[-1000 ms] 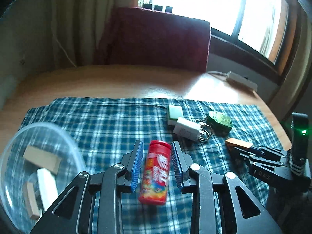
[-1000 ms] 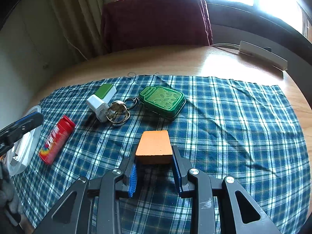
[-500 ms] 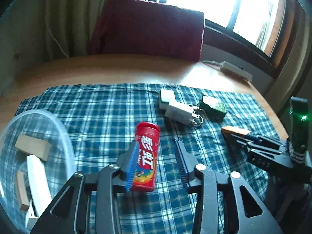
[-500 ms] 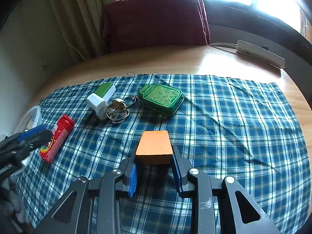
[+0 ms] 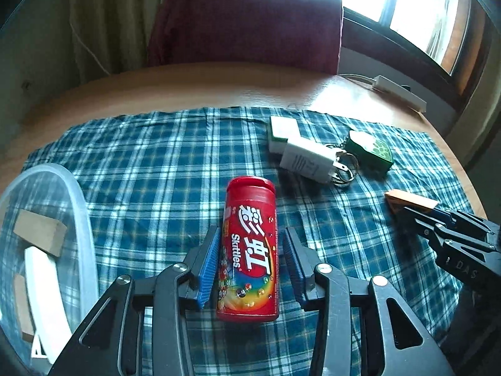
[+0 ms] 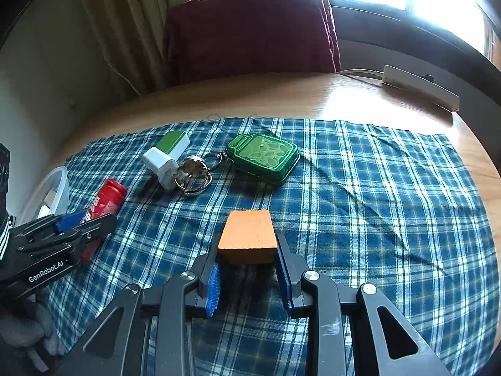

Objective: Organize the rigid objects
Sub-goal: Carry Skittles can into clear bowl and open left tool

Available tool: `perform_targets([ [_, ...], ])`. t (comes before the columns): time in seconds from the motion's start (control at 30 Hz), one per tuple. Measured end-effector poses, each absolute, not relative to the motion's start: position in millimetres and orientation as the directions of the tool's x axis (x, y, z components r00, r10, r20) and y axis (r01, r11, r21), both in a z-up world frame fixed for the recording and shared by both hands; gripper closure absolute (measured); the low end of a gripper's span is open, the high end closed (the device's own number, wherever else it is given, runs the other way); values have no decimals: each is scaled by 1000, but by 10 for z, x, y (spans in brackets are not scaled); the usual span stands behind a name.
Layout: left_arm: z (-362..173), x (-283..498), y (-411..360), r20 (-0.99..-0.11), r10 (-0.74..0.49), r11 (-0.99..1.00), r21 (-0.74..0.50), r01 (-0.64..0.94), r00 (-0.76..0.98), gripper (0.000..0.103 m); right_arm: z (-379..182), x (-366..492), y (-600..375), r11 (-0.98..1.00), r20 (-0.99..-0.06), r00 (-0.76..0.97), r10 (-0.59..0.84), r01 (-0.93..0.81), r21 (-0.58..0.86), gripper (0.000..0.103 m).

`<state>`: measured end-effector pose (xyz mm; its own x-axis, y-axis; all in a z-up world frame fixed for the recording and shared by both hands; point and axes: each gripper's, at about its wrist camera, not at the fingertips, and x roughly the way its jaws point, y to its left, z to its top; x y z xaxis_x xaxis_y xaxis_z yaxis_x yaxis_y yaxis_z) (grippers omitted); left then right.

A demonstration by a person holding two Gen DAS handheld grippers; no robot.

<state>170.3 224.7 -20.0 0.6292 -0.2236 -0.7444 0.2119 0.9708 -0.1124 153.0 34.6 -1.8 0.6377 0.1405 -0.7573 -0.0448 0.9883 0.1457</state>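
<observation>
My left gripper (image 5: 250, 266) straddles a red Skittles tube (image 5: 249, 250) that lies on the blue plaid cloth (image 5: 150, 163), cap pointing away from me. My left jaws stand apart: the left pad looks to touch the tube's side, while a gap shows at the right pad. Only this view looks into the clear plastic bowl (image 5: 80, 219) at my left, where a wooden block (image 5: 39, 233) and a white piece (image 5: 43, 275) lie. The right wrist view shows the same bowl only as a rim at the cloth's left edge.

My right gripper (image 6: 247, 269) is clamped on an orange block (image 6: 248, 235), both pads pressed against its sides. That view shows the face of the green jar-shaped keychain (image 6: 263, 156), its key rings (image 6: 192, 174), the white charger (image 6: 161, 166) touching them, and a green-and-white tile (image 6: 173, 142) just behind the charger. From the left these read as a tight cluster.

To the right of the orange block the cloth lies open to its edge, with bare wooden table (image 6: 281, 97) beyond and a white power strip (image 6: 419, 86) near the far rim. A gloved hand (image 6: 28, 335) shows under the left gripper.
</observation>
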Motion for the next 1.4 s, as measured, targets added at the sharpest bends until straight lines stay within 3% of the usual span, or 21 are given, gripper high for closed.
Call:
perform_targets([
  [0.43, 146, 1351, 2507, -624, -214, 977, -141, 161, 751, 67, -20, 1526, 368, 989, -757, 640, 135, -46, 137, 71],
  [0.97, 477, 977, 3511, -516, 43, 982, -135, -130, 856, 67, -32, 1526, 368, 990, -758, 638, 135, -49, 135, 71],
  [1.3, 371, 923, 4060, -526, 171, 944, -153, -291, 833, 66, -40, 1525, 362, 990, -754, 643, 134, -50, 134, 71],
  [1.33, 358, 920, 4097, -528, 186, 938, -154, -309, 828, 61, -35, 1521, 365, 990, -754, 643, 135, -51, 134, 71],
  [1.4, 319, 924, 4174, -539, 203, 923, -173, -344, 817, 36, -40, 1525, 360, 990, -754, 643, 136, -51, 135, 71],
])
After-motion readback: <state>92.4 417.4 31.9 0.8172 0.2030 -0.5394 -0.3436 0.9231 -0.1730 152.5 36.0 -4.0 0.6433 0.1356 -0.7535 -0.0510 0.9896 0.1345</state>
